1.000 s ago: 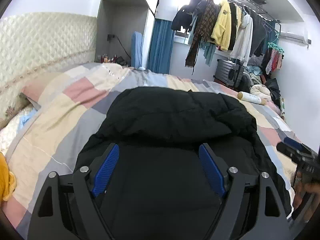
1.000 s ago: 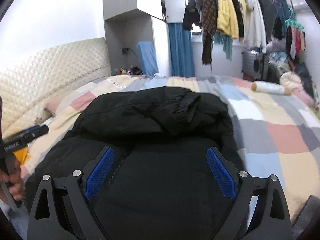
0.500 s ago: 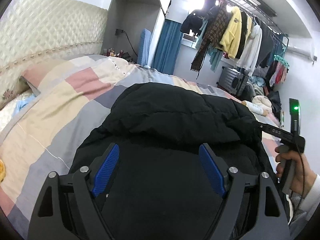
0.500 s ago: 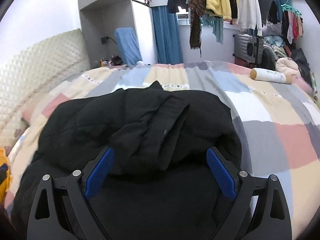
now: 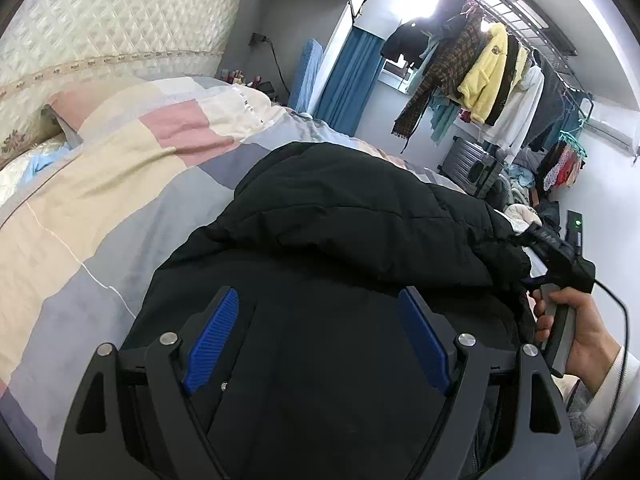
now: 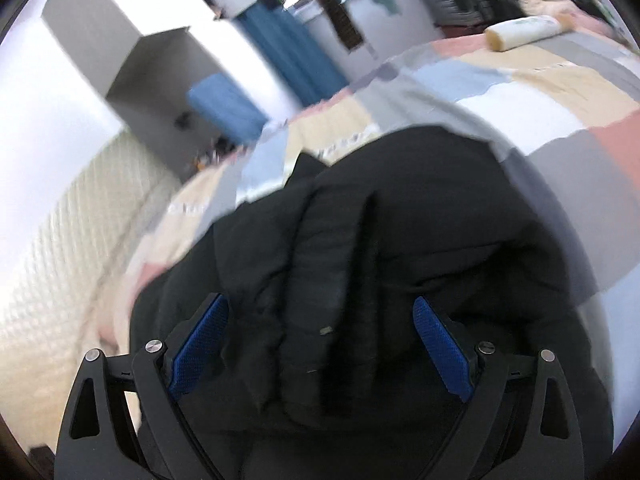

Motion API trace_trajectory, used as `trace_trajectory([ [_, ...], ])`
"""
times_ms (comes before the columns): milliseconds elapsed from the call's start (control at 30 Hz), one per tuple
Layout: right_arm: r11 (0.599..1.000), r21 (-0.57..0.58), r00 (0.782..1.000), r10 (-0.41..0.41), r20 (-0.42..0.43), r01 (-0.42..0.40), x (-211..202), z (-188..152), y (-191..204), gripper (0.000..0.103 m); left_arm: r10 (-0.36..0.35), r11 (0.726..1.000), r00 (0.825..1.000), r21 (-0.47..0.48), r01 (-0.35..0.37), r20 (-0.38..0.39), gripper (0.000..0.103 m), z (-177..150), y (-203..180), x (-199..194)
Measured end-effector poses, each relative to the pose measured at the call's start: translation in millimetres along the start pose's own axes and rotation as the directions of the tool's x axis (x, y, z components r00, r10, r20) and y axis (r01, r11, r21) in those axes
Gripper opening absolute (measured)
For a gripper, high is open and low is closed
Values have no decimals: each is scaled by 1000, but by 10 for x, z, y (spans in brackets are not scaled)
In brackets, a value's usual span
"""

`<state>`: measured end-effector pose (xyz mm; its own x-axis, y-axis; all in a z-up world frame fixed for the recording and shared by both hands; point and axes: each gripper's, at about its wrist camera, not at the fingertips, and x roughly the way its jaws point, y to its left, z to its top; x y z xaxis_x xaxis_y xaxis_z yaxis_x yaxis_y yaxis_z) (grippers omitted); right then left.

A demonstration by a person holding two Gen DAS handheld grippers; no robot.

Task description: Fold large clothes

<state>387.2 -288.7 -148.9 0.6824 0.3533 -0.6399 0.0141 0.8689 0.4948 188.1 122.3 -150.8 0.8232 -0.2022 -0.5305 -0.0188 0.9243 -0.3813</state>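
Observation:
A large black padded jacket (image 5: 360, 240) lies on the patchwork quilt (image 5: 120, 184), its upper part folded over the body. My left gripper (image 5: 317, 294) hovers open over the jacket's near part with only fabric below its fingers. In the left wrist view a hand (image 5: 576, 328) holds my right gripper (image 5: 556, 252) at the jacket's right edge. In the tilted, blurred right wrist view the jacket (image 6: 400, 240) fills the middle. My right gripper (image 6: 319, 300) is closing, with a folded sleeve lying between its fingers; the pads stand apart from it.
A quilted headboard (image 5: 100, 32) and a pillow (image 5: 76, 108) are at the left. A cream bottle (image 6: 524, 32) lies on the quilt's (image 6: 520, 92) far side. A rack of hanging clothes (image 5: 492, 76) and a grey suitcase (image 5: 468, 164) stand beyond the bed.
The right wrist view has rolled and closed in on the jacket's folded sleeve. My left gripper has sunk a little toward the jacket. The hand with the right gripper has come to the jacket's right edge.

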Motion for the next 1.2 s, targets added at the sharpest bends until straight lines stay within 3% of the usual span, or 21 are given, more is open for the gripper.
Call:
trace_trajectory([
  [67,993,-95,997,-69,-19,67,60,-15,170,60,-9,1000,1000,-2,9,-4,82,-7,4,7],
  [100,987,-131,995,-95,-13,92,58,-16,246,54,-11,1000,1000,-4,11,-7,82,-15,5,8],
  [167,967,-212,990,-136,29,139,-12,-15,434,33,-18,1000,1000,-9,18,-11,82,-9,6,7],
  [233,951,-264,986,-145,87,163,-142,14,624,29,-27,1000,1000,-12,27,-7,82,-7,-6,-11],
  [333,946,-289,984,-106,143,144,-302,93,758,27,-30,1000,1000,-2,30,1,82,-17,-29,-27],
  [433,945,-299,985,-97,141,136,-329,234,779,27,-29,1000,1000,12,29,4,82,-21,-63,-17],
  [500,930,-328,982,-123,146,165,-317,296,806,25,-28,999,1000,15,28,-1,82,-26,-63,4],
  [700,881,-435,970,-95,225,187,-448,408,1008,23,-36,999,999,8,36,-17,82,-24,-53,93],
  [833,863,-445,963,-152,221,239,-285,516,955,22,-28,999,999,19,28,-20,82,-19,-80,136],
  [1000,854,-408,947,-286,148,322,207,497,506,22,-16,999,1000,33,17,-18,82,-38,-96,138],
  [1200,856,-385,939,-310,150,345,544,320,183,25,0,999,1000,41,1,-27,82,-55,-99,175],
])
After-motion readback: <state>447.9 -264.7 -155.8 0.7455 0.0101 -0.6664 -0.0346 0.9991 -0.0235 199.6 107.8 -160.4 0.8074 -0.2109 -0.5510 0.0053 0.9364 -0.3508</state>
